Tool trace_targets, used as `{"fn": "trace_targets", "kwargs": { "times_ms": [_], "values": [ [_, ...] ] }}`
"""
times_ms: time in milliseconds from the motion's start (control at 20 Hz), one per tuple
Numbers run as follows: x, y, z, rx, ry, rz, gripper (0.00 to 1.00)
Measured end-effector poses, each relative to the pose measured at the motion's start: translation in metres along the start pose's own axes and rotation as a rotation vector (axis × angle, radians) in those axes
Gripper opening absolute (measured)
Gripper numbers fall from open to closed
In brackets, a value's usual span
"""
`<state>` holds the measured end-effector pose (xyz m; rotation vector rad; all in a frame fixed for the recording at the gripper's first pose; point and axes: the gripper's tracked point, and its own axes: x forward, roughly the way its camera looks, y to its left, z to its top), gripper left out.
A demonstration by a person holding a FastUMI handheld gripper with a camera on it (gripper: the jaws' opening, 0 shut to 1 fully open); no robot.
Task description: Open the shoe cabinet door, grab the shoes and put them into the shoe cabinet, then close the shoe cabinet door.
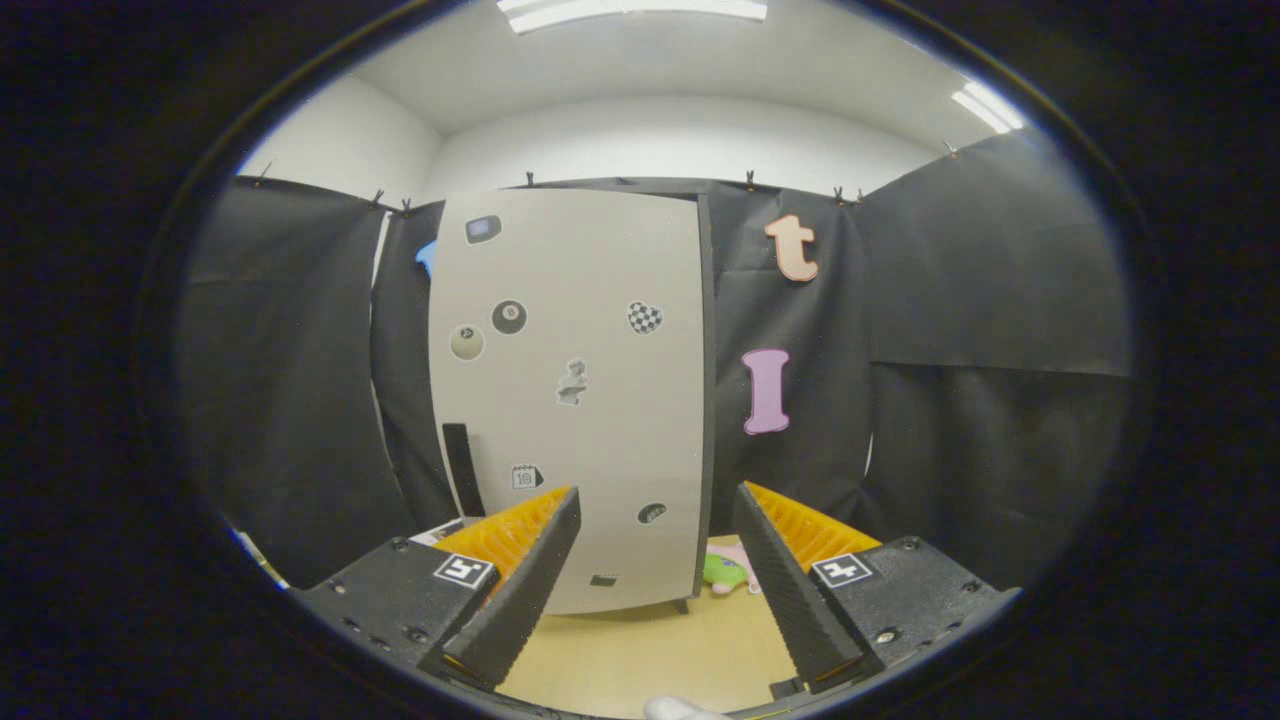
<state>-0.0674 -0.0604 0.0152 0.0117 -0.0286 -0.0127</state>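
The gripper [655, 590] hangs with its jaws spread wide and nothing between them, above a pale wooden floor [640, 650]. Beyond the jaws stands the shoe cabinet [570, 400], its light grey door shut and dotted with small stickers. A small pink and green shoe [730, 572] lies on the floor just beside the cabinet's right foot.

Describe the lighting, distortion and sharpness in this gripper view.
Gripper view: ceiling strip lights blow out to white glare; fisheye distortion bows the shoe cabinet door's straight edges outward; the door and its stickers look fairly sharp, while the open tool close to the lens is softer; the floor is evenly lit, without hard shadows.
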Motion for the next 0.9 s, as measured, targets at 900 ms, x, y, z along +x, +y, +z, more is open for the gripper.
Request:
{"fn": "trace_targets", "kwargs": {
  "times_ms": [900],
  "values": [
    [0.0096, 0.0009, 0.0000, -0.026, -0.007, -0.001, 1.00]
  ]
}}
